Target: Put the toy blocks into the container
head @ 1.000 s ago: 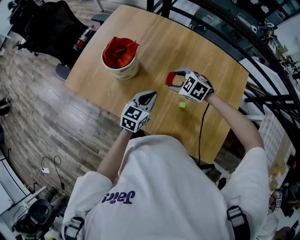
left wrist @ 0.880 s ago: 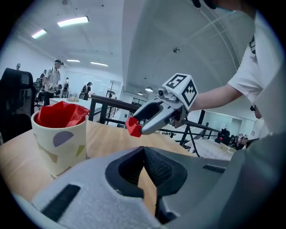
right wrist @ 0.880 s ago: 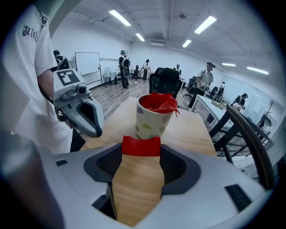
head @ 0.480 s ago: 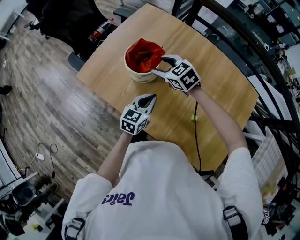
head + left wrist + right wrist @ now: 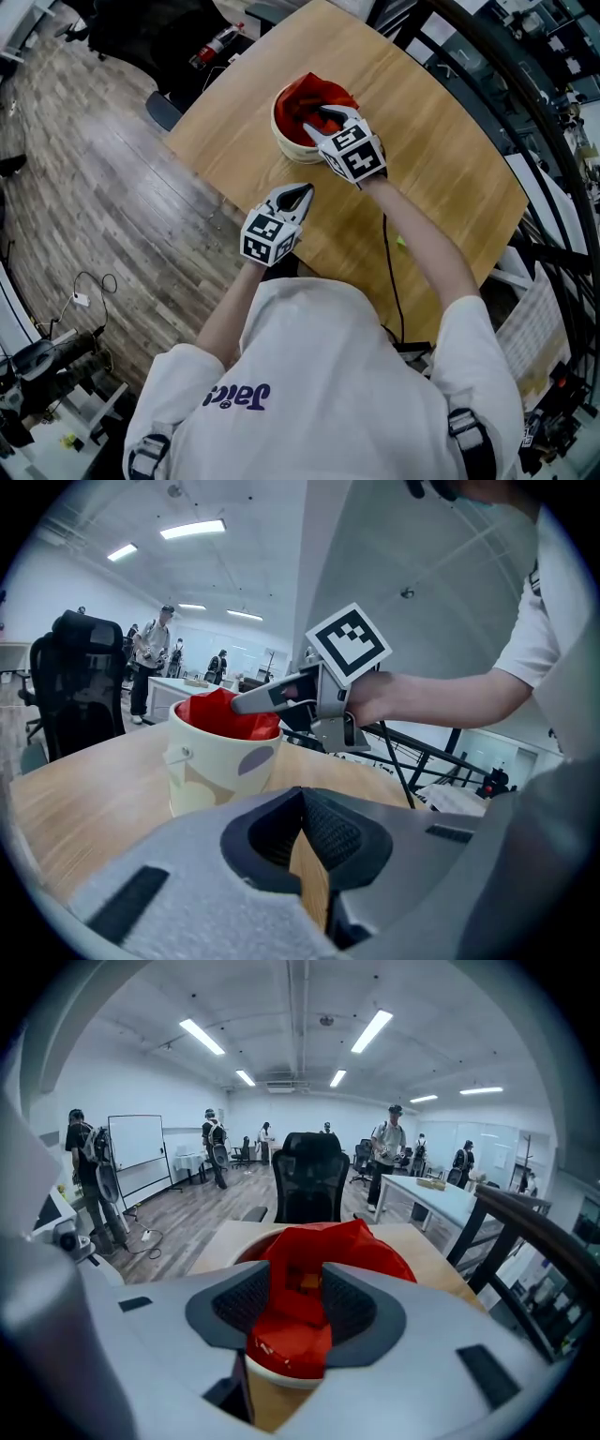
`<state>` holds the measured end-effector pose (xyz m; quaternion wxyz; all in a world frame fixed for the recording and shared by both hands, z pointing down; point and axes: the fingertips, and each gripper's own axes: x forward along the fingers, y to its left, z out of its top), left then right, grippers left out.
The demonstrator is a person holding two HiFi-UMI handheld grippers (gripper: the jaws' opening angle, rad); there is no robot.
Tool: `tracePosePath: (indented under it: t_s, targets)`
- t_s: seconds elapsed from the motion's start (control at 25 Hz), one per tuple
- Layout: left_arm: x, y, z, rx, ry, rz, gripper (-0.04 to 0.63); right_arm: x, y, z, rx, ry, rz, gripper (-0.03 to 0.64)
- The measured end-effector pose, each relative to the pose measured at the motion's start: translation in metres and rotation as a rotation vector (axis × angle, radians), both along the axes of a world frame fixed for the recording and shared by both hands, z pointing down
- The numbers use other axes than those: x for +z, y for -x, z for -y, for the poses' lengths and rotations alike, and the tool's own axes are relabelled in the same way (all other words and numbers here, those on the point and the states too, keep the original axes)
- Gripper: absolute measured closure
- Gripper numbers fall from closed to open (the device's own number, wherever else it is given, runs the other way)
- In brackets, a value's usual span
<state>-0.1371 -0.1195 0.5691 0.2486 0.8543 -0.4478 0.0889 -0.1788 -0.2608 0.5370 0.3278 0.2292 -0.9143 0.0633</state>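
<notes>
The person in the white T-shirt leans over the wooden desk [image 5: 427, 127] with a tool in each hand. The container [image 5: 284, 142], a cream bucket lined with a crumpled red bag [image 5: 314, 92], stands towards the far edge of the desk, by the side where the wooden floor [image 5: 103, 187] shows.

The right tool [image 5: 318, 122] hangs over the container's mouth, tilted downward. Its jaws have just been closing, yet they stand partly apart and clasp nothing. In the right gripper view, only the red bag shows through the gap between them, and a small orange bit lies deeper in the folds (it may be a block, though it is too small to tell).

The left tool [image 5: 302, 190] sits nearer the person, well short of the container and above bare desk. Its jaws are clenched together at the tips and hold nothing. In the left gripper view, only a sliver of desk shows beneath the meeting pads.

One small green block [image 5: 400, 242] lies on the desk by the right forearm, well away from the container. A black cable [image 5: 389, 272] runs along the same arm.

Beyond the desk, the right gripper view shows a black office chair [image 5: 309, 1180] and several people standing about the room.
</notes>
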Motion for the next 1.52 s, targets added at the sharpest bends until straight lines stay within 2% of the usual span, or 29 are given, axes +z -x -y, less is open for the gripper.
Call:
tracePosePath:
  t_s: [0.24, 0.44, 0.68, 0.92, 1.04, 1.2, 1.52]
  targets:
    - [0.001, 0.004, 0.001, 0.014, 0.007, -0.004, 0.588, -0.007, -0.017, -0.003, 0.042, 0.007, 0.031, 0.433]
    - [0.003, -0.008, 0.004, 0.057, 0.011, -0.002, 0.588, -0.009, -0.059, -0.022, 0.092, 0.025, 0.054, 0.433]
    - [-0.005, -0.06, 0.007, 0.151, -0.016, -0.002, 0.588, 0.007, -0.157, -0.067, 0.16, 0.065, 0.01, 0.433]
    - [-0.007, -0.124, -0.004, 0.278, -0.026, 0.004, 0.588, 0.047, -0.273, -0.135, 0.213, 0.152, -0.117, 0.428]
    - [-0.008, -0.153, -0.012, 0.334, -0.029, 0.014, 0.588, 0.07, -0.314, -0.172, 0.162, 0.203, -0.201, 0.425]
    - [-0.012, -0.188, -0.022, 0.375, -0.03, 0.023, 0.588, 0.093, -0.35, -0.205, 0.051, 0.201, -0.312, 0.425]
    - [-0.013, -0.217, -0.046, 0.43, -0.043, 0.076, 0.588, 0.146, -0.366, -0.217, -0.136, 0.183, -0.472, 0.425]
